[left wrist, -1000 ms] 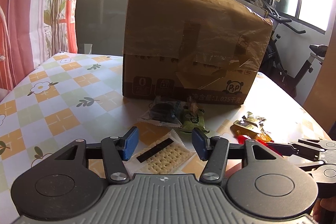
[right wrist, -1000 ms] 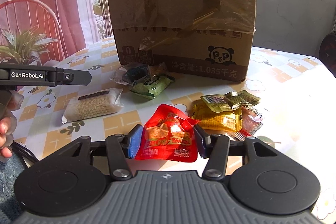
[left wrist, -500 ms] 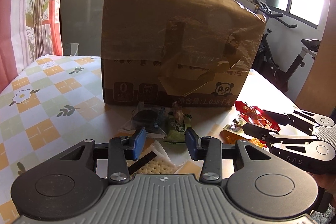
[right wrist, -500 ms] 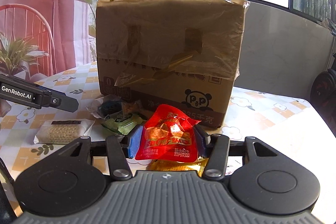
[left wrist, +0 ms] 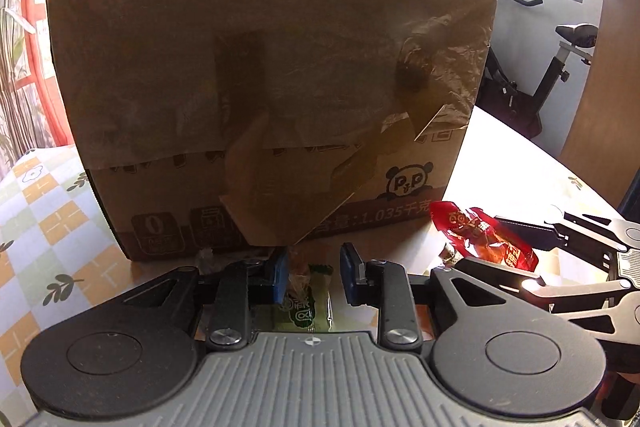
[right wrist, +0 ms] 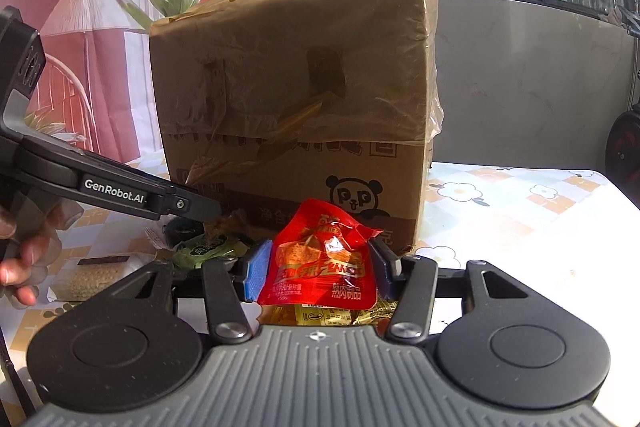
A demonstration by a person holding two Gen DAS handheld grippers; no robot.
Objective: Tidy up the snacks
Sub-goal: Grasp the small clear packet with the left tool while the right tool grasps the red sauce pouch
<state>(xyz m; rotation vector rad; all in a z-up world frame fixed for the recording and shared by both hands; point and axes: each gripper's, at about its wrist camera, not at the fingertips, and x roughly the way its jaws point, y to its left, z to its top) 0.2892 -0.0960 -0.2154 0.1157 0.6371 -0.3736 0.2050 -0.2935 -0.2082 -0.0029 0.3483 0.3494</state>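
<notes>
Here our right tongs (right wrist: 318,267) are clamped on a red snack packet (right wrist: 320,261), both blue pads pressing its sides, and the packet is lifted off the surface (right wrist: 520,211) in front of the cardboard box (right wrist: 296,107). From the left wrist view the same red packet (left wrist: 484,233) shows at the right, pinched at the tips of those tongs. Below it on the surface lie yellow packets (right wrist: 332,315).

Our left tongs (left wrist: 312,277) are closing, low against the foot of the box (left wrist: 264,87). Between their pads sits a small clear-wrapped sweet (left wrist: 298,277) lying over a green packet (left wrist: 304,311); the left pad is at the sweet, the right pad stands off it, so we do not have it gripped. In the right wrist view the tip of those left tongs (right wrist: 212,211) reaches down over the green packet (right wrist: 208,251). A cracker pack (right wrist: 90,275) rests on the checked cloth nearer the hand (right wrist: 24,259) holding them.
</notes>
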